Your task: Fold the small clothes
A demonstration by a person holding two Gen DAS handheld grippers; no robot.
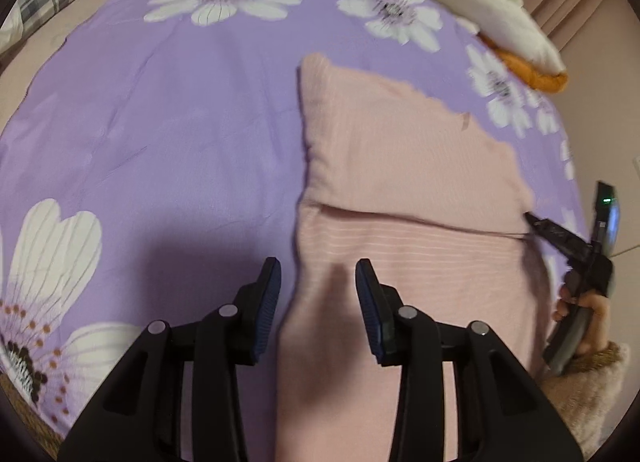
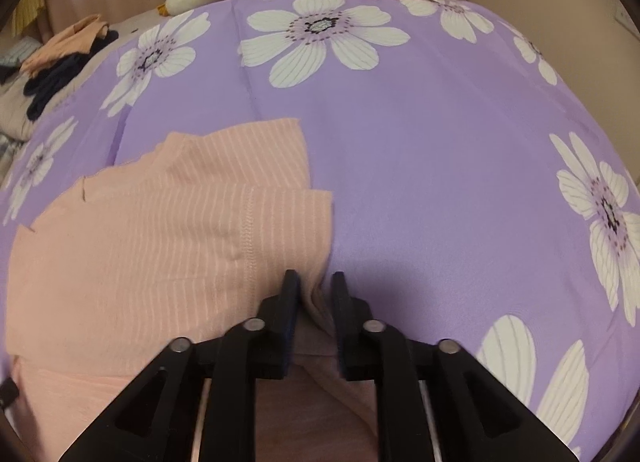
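Pink striped knit garment (image 2: 160, 230) folded on purple flowered sheet (image 2: 420, 166). Left gripper (image 1: 318, 282) released above it; right gripper (image 2: 316, 290) parted, cloth edge between.

2 wrist views look steeply down, close — sharing the pink garment (image 1: 400, 166).

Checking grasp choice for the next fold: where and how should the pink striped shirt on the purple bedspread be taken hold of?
Probably by the corners of the near hem of the pink striped shirt, coming down from above the near side. It lies flat on the bedspread, so only edges give a pinch. The right claw already straddles its edge.
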